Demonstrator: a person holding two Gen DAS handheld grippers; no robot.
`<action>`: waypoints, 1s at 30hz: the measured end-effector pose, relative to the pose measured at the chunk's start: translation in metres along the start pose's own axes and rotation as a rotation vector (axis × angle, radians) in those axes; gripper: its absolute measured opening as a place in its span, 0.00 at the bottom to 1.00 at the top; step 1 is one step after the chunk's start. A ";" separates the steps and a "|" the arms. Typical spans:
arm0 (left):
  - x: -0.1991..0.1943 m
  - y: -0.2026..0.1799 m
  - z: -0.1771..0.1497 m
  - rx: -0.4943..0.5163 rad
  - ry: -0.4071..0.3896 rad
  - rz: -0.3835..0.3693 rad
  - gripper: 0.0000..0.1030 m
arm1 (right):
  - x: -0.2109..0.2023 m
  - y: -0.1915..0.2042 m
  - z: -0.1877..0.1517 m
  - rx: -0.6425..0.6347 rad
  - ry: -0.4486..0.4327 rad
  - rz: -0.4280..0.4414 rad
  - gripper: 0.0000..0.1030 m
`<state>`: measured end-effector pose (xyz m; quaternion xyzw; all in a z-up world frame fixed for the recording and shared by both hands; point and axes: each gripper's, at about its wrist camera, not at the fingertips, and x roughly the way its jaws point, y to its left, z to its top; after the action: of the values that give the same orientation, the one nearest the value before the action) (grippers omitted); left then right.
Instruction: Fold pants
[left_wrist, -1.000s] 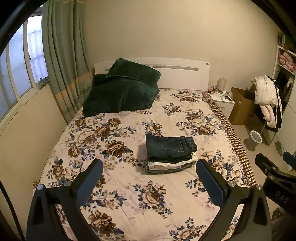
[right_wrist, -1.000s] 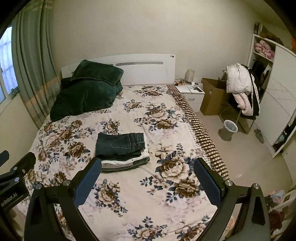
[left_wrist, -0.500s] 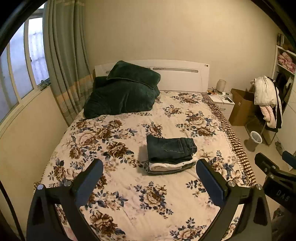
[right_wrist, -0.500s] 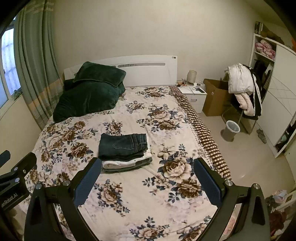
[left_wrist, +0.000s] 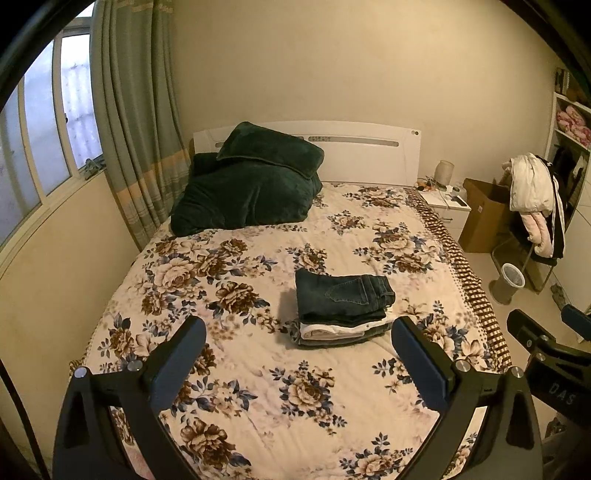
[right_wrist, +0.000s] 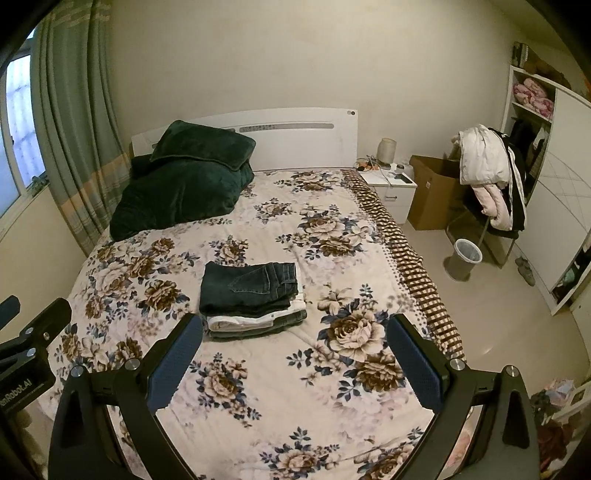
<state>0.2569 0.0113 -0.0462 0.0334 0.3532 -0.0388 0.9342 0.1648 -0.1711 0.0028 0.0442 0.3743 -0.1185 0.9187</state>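
Stack of folded pants (left_wrist: 343, 308) sits mid-bed on the floral bedspread (left_wrist: 229, 369), well ahead of both tools and touched by neither. Top piece is dark denim jeans (right_wrist: 249, 284), folded square, back pocket up, waistband end to the right. Below it a white pair (right_wrist: 255, 320), then a grey-green pair (right_wrist: 266, 328) at the bottom.

Left tool (left_wrist: 298, 356) fingers spread wide, nothing held. Right tool (right_wrist: 294, 354) likewise wide and empty. Both hang above the near end of the bed. In the left view the stack lies between the fingers' lines but farther up the bed; in the right view it is ahead and left of centre, just past the left blue pad (right_wrist: 173, 363).

Handling, judged: denim is soft but thick, fairly heavy for cloth, not slippery, not fragile. Folded layers would slump or fan open if lifted by one corner. Best hold looks like the folded edge or the waistband seam, one tool at each end, pinching all layers. The lower pairs look thinner and floppier.

Task looks done or nearly so: no loose pants in view.

Dark green blanket and pillow (left_wrist: 251, 184) at the headboard (left_wrist: 369, 155), well apart from the stack.
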 end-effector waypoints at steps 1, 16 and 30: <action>0.001 -0.001 -0.001 -0.001 0.000 0.000 1.00 | 0.000 -0.001 0.000 0.003 0.000 0.000 0.99; -0.002 -0.002 -0.003 -0.002 -0.001 0.005 1.00 | -0.001 0.002 -0.001 -0.002 -0.005 -0.003 0.99; -0.004 -0.002 -0.005 -0.007 -0.001 0.007 1.00 | -0.002 0.004 0.001 -0.003 -0.005 0.001 0.99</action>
<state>0.2501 0.0098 -0.0470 0.0315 0.3528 -0.0342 0.9345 0.1649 -0.1671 0.0044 0.0429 0.3720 -0.1175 0.9198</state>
